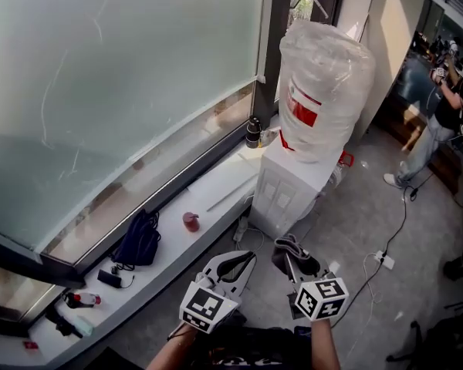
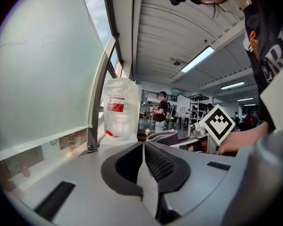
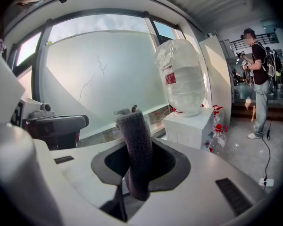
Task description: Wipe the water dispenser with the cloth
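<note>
The white water dispenser (image 1: 289,187) stands by the window, topped by a big plastic-wrapped bottle (image 1: 320,91); both also show in the left gripper view (image 2: 119,109) and in the right gripper view (image 3: 188,125). My right gripper (image 1: 292,251) is short of the dispenser and shut on a dark grey cloth (image 3: 134,149), which sticks up from its jaws. The cloth (image 1: 288,246) sits folded at its tip in the head view. Beside it, my left gripper (image 1: 242,259) is shut with nothing in it (image 2: 144,149).
A long windowsill (image 1: 216,187) carries a dark bag (image 1: 139,241), a pink object (image 1: 191,221) and small items at its near end. Plastic bottles (image 3: 218,135) stand beside the dispenser. Cables and a power strip (image 1: 384,260) lie on the floor. A person (image 1: 447,106) stands far right.
</note>
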### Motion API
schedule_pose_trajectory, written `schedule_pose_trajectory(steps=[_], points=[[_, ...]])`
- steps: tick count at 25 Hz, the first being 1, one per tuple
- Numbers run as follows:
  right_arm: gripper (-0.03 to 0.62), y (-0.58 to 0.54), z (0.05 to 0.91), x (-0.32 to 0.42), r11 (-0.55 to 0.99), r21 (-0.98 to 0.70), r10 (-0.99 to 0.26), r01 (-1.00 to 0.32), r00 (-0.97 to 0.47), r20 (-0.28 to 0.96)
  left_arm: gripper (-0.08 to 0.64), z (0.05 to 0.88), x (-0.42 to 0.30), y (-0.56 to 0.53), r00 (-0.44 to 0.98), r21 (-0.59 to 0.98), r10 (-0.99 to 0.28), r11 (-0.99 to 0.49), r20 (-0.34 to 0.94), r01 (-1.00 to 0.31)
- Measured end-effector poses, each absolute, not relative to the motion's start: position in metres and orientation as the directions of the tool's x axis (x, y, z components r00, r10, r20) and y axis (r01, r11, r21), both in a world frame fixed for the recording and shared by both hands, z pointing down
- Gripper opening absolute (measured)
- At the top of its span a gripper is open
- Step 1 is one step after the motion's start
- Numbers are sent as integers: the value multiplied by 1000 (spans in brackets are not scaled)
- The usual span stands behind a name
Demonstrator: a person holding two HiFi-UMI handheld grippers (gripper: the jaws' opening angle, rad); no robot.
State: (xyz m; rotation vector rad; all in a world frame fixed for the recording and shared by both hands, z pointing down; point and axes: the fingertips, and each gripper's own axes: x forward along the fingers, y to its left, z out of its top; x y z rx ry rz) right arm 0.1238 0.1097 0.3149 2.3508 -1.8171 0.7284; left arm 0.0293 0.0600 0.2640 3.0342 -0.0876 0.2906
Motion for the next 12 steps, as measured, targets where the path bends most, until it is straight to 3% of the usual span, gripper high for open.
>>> schedule_pose_trajectory(steps=[12], points=[[103,75,331,155,-343,-137,-843,-929,240,482,28,285,40,24,982,128,-14,-991,187,-38]])
